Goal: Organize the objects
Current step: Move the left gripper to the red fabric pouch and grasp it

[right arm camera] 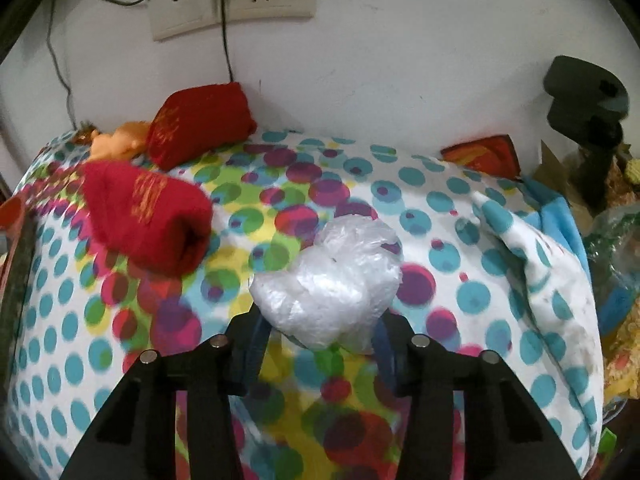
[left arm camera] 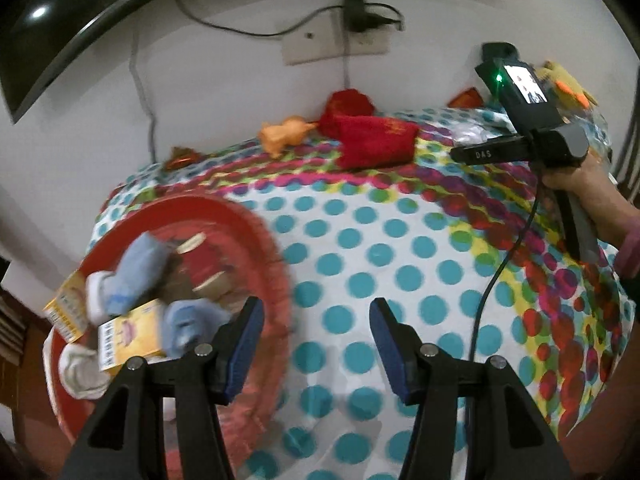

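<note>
My left gripper (left arm camera: 317,308) stands open over the dotted cloth (left arm camera: 400,248), with nothing between its blue pads. Just left of it is a red basin (left arm camera: 256,216) holding blue socks (left arm camera: 140,268), yellow boxes (left arm camera: 132,332) and a white sock (left arm camera: 80,368). My right gripper (right arm camera: 320,320) is shut on a crumpled clear plastic bag (right arm camera: 332,280), which hides its fingertips. Two rolled red socks (right arm camera: 148,216) (right arm camera: 200,124) and an orange toy (right arm camera: 116,140) lie at the back left by the wall. A hand holds the right tool's body (left arm camera: 532,136).
Wall sockets (right arm camera: 232,4) with hanging cables sit above the table. A fold of the cloth (right arm camera: 532,264) rises at the right. Beyond it are a red packet (right arm camera: 484,156), a black stand (right arm camera: 588,120) and a pile of bags (right arm camera: 616,248).
</note>
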A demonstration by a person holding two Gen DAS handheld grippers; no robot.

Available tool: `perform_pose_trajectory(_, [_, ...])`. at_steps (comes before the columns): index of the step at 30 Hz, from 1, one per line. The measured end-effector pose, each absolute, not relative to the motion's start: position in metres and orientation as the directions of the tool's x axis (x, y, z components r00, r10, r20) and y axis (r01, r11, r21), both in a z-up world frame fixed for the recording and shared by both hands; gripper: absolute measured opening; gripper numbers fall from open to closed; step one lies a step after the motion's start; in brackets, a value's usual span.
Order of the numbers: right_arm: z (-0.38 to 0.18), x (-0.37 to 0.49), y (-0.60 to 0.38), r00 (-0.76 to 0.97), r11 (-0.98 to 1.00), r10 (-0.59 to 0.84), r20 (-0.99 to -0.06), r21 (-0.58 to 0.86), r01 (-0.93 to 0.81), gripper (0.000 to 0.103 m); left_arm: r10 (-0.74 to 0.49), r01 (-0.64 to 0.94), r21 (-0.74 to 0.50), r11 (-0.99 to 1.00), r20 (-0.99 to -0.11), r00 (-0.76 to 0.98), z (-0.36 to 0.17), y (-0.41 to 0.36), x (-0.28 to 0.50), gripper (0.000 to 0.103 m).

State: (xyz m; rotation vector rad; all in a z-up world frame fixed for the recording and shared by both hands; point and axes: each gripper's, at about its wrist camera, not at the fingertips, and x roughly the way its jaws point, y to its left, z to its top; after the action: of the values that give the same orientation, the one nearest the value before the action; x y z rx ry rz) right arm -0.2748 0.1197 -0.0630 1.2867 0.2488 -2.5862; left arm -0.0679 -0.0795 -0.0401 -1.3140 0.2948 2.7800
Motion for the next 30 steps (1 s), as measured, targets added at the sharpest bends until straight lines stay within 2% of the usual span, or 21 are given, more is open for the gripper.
perform_pose_trajectory(16, [-0.059, -0.228, 0.171, -0.593, -0.958, -0.167, -0.788, -0.012, 0.285, 0.045, 0.016, -0.171, 0.106, -0.98, -0.807, -0.591, -0.074, -0.028, -0.103, 0.056])
perform_pose_trajectory(27, [-0.059, -0.227, 0.169, -0.594, -0.958, -0.162, -0.788, -0.019, 0.287, 0.046, 0.011, -0.059, 0.027, -0.998, -0.825, -0.565, -0.068, -0.017, -0.17, 0.056])
perform_pose_trajectory(30, [-0.059, -0.227, 0.169, -0.594, -0.958, -0.161, -0.788, -0.02, 0.287, 0.046, 0.024, 0.011, -0.036, -0.999, -0.837, -0.546, -0.064, -0.015, -0.195, 0.056])
